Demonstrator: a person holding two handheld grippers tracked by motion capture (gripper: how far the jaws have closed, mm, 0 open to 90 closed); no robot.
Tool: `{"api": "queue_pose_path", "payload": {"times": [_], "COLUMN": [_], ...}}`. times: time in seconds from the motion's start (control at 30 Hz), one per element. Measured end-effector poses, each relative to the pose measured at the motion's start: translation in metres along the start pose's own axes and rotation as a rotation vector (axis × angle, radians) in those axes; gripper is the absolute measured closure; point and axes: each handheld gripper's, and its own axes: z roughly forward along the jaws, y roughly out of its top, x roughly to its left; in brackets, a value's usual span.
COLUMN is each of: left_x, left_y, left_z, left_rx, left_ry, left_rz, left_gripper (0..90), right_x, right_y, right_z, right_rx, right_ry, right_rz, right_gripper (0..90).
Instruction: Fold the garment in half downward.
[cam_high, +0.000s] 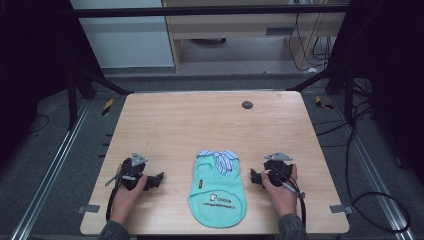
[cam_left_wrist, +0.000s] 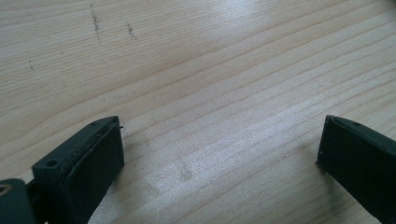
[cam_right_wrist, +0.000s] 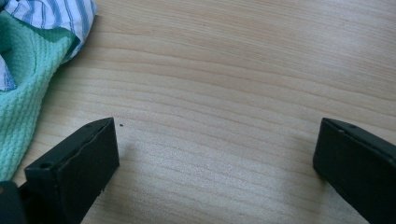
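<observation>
A mint-green garment (cam_high: 217, 192) with a blue-and-white striped collar (cam_high: 220, 157) lies on the pale wood-grain table (cam_high: 200, 120).

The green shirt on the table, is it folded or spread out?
Spread out: the green shirt lies flat on the table, full outline showing, striped collar at the far end.

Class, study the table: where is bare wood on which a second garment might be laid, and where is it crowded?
Free: the whole far half of the table, bare except a small dark disc. Crowded: the near edge, where the mint pet shirt lies between the left gripper and right gripper.
</observation>
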Motion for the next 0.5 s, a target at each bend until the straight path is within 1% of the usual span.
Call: {"api": "queue_pose_path", "payload": {"times": [0.5], "left_x": [-0.0011], "left_y": [-0.0008], "left_z": [-0.0008], "left_rx": [0.000], "left_ry": [-0.003], "left_rz": [-0.001], "left_gripper": [0.0], "right_x": [0.0000], "right_y": [0.0003], "right_z": [0.0002], "right_rx": [0.001], "right_ry": [-0.001], "right_rz": [0.000], "right_gripper": [0.2]}}
